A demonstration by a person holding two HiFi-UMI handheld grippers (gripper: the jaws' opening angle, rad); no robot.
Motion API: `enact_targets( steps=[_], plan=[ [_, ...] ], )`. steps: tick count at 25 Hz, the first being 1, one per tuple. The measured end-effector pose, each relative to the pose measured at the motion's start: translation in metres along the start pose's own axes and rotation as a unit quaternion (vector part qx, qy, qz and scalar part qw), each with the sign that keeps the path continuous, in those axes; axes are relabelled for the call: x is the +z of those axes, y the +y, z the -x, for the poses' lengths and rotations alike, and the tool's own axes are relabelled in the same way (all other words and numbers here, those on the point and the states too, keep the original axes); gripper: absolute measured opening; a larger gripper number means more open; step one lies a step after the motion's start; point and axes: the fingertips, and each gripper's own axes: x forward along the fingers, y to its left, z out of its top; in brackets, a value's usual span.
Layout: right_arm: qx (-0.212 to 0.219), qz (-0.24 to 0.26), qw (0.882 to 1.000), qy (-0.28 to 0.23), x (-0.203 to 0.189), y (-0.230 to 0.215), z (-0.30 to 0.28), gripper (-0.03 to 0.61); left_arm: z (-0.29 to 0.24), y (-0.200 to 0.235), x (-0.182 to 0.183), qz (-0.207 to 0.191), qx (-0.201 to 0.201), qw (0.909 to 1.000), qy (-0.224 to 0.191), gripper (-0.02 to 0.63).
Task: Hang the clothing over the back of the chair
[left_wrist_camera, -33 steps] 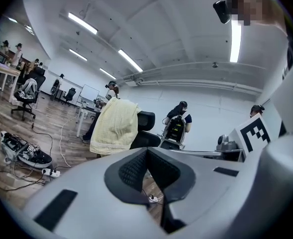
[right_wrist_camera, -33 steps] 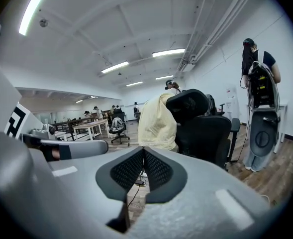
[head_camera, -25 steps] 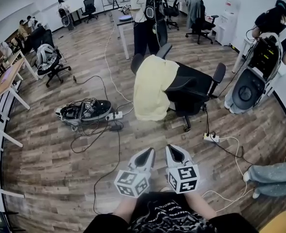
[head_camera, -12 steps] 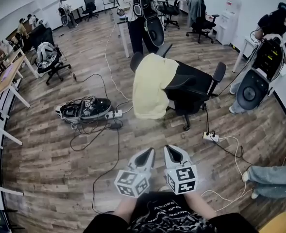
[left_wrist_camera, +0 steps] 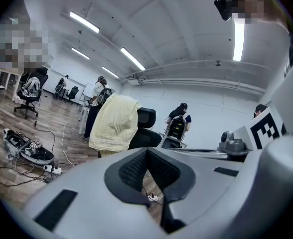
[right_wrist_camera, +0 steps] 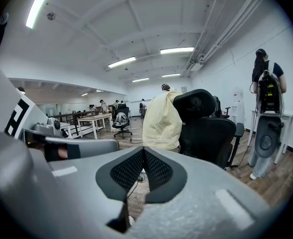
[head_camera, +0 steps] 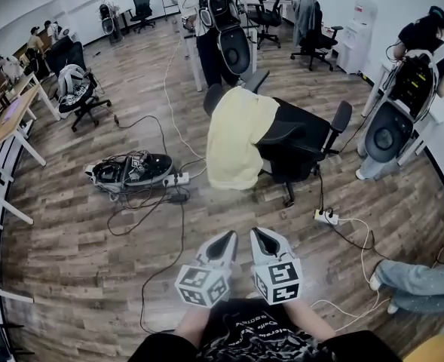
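Two grippers sit side by side at the bottom edge of the head view, the left gripper [head_camera: 223, 237] and the right gripper [head_camera: 262, 234]. Both are clenched on nothing. Each gripper's own view shows its dark ribbed pads [left_wrist_camera: 134, 169] meeting in a closed seam.

The yellow clothing [head_camera: 233, 138] is draped over the back of the black chair [head_camera: 301, 138]. The chair stands on the wooden floor [head_camera: 78, 240], well apart from both grippers.

Only the head view shows the floor around the chair. There is a heap of cables [head_camera: 127, 170] towards the floor's left edge and a white power strip [head_camera: 326, 217] just beside the chair's base.

The left gripper view shows the clothing from the side, hanging in long folds and hiding most of the chair's back. The right gripper view shows what that one lacks: the headrest [right_wrist_camera: 198, 103] rising beside the clothing, and an armrest [right_wrist_camera: 238, 129].
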Motion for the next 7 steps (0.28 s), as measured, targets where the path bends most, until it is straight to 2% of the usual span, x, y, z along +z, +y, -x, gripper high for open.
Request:
enact_targets(
  steps=[7],
  plan=[
    [-0.017,-0.003,1.000,-0.002,0.0005,-0.0049,-0.0090,0.005,-0.0041,0.0065,-0.0029,-0.011,-0.004,0.9999,0.006,0.011]
  ],
)
